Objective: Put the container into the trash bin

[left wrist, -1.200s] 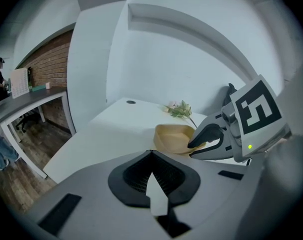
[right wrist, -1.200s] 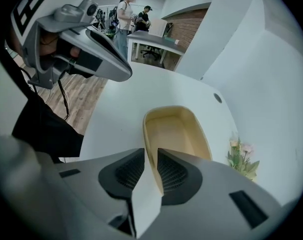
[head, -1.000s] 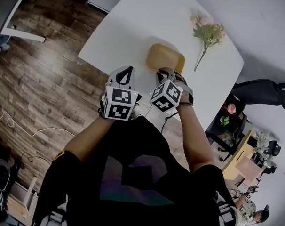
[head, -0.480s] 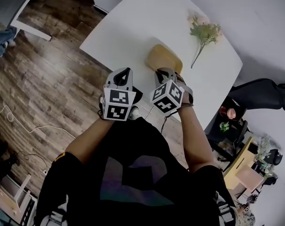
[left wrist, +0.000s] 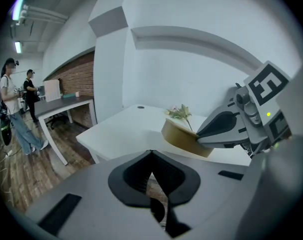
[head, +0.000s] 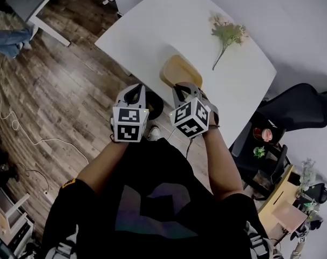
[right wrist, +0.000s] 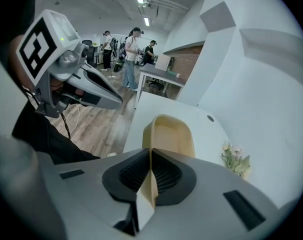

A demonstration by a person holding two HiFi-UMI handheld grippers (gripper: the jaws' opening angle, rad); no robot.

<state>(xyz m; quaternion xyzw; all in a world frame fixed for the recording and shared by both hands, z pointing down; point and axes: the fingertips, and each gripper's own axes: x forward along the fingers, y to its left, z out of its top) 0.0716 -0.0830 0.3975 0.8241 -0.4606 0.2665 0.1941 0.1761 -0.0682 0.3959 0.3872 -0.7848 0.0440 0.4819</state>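
Note:
A tan, shallow container [head: 179,70] hangs tilted over the near edge of the white table [head: 147,28]. My right gripper [head: 181,87] is shut on its near rim; in the right gripper view the rim [right wrist: 150,184] is pinched between the jaws of that gripper [right wrist: 150,160] and the container's bowl [right wrist: 167,134] stretches ahead. My left gripper [head: 137,89] is shut and empty, just left of the container. In the left gripper view the container [left wrist: 184,134] shows beyond the closed left gripper [left wrist: 151,156]. A dark round thing [head: 152,106], possibly the bin, sits on the floor below, half hidden.
A sprig of flowers [head: 227,33] lies on the table's far right part. A black chair [head: 298,108] stands to the right. Wood floor with a cable [head: 23,139] lies to the left. People [right wrist: 131,54] stand by desks in the distance.
The container has come back toward the table's near edge with the right gripper and now tilts over it. Both grippers have drawn slightly back and left.

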